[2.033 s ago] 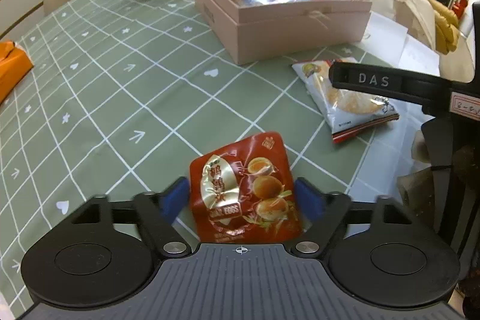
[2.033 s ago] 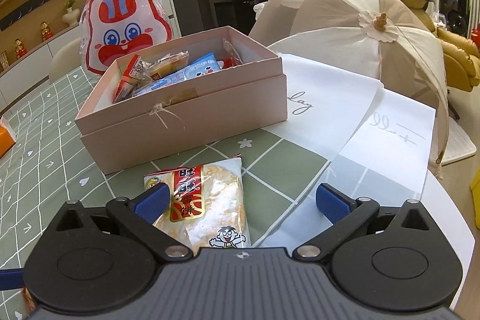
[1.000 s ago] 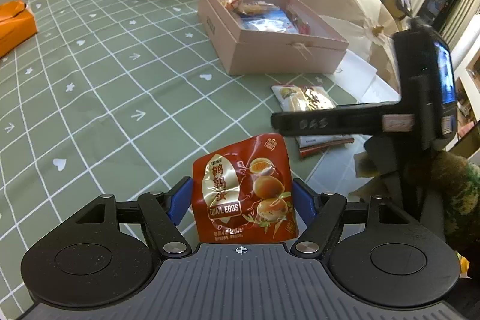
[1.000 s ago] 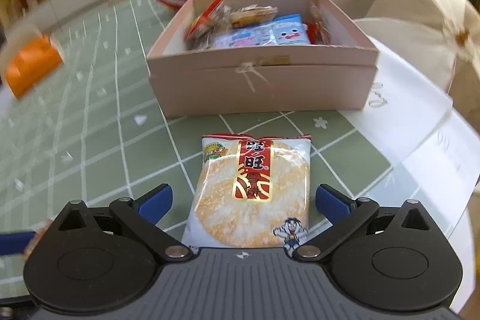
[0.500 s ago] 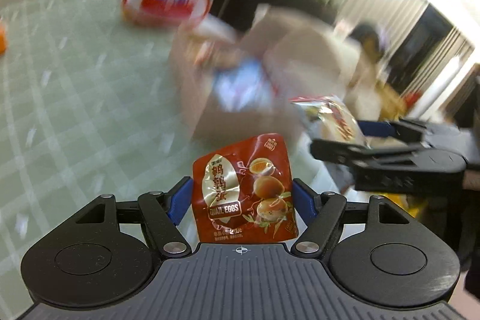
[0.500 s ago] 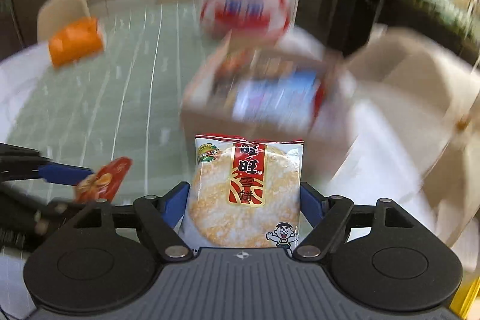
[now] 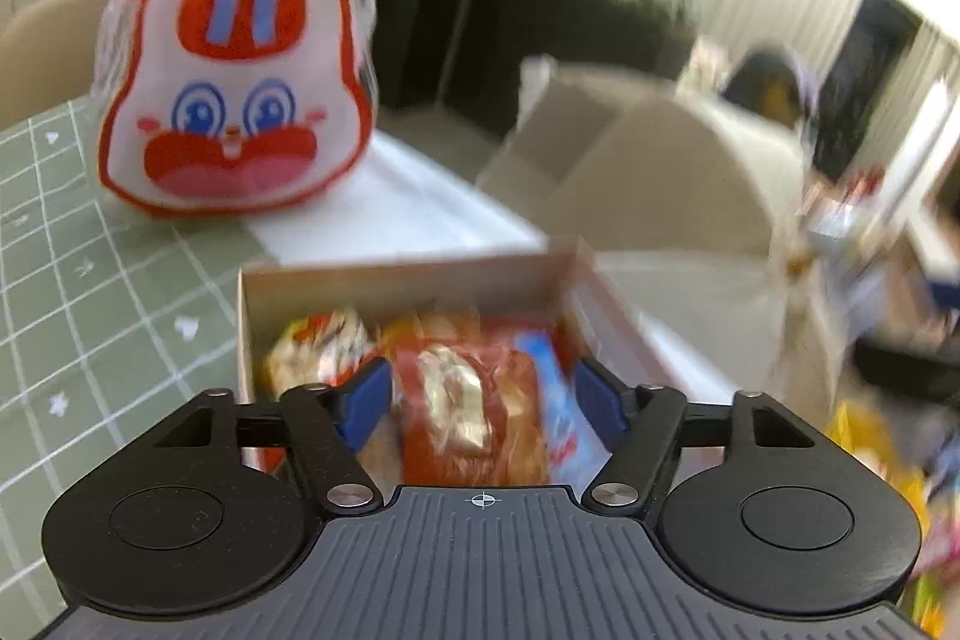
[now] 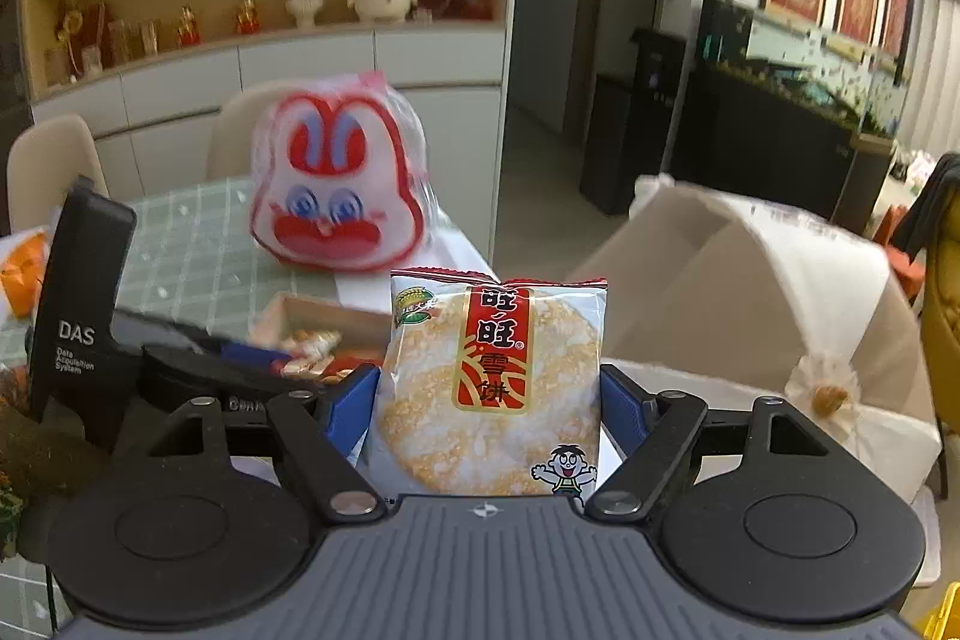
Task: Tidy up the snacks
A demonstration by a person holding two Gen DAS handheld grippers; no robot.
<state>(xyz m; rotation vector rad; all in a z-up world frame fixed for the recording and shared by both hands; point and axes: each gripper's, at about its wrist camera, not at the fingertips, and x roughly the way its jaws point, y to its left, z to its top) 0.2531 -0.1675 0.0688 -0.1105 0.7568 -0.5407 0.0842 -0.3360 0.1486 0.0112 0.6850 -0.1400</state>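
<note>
My left gripper [image 7: 480,394] hangs over the open pink box [image 7: 420,274]. The red quail egg packet [image 7: 474,418] sits between its fingers, blurred; there are gaps beside it, so I cannot tell whether it is held. Other snacks [image 7: 318,346] lie in the box. My right gripper [image 8: 489,400] is shut on the white rice cracker packet [image 8: 489,382] and holds it upright in the air, to the right of the box [image 8: 312,316]. The left gripper's black body [image 8: 84,316] shows at the left of the right wrist view.
A red and white rabbit-face bag [image 7: 240,82] stands on the green checked tablecloth [image 7: 90,280] behind the box. A beige mesh food cover [image 8: 750,292] is at the right. An orange packet [image 8: 24,274] lies far left. Chairs and shelves stand beyond the table.
Both grippers lifted their packets off the table. The left one moved over the open box with the red packet. The right one closed on the cracker packet and raised it.
</note>
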